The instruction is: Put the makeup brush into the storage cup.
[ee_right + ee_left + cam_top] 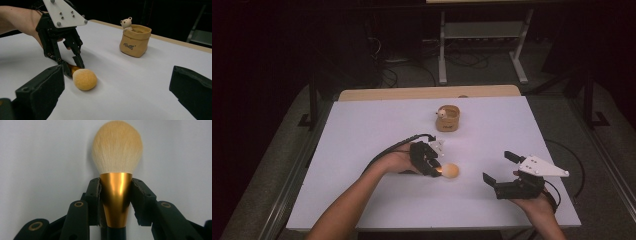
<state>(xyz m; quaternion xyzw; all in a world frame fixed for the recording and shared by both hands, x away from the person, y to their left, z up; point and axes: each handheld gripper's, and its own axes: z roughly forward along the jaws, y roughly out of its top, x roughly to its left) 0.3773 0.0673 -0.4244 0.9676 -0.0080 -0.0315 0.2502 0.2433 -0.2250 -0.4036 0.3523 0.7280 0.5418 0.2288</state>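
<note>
Makeup brush (116,170) clamped by its gold ferrule between the left gripper (432,167) pads, bristle head lying on the white table (362,130), well short of the tan fabric pouch (448,118) and nearer the person. Grasp apparently done; lifting and carrying, probably toward that pouch, not yet begun. Right gripper (499,170) spread wide, holding nothing, off to the right of the pouch, nearer the table's front edge.

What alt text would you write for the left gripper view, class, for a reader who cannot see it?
The left gripper clamps the gold ferrule of a makeup brush, one black jaw pressing each side. The brush's fluffy cream head points up the frame, over a plain white table.
</note>
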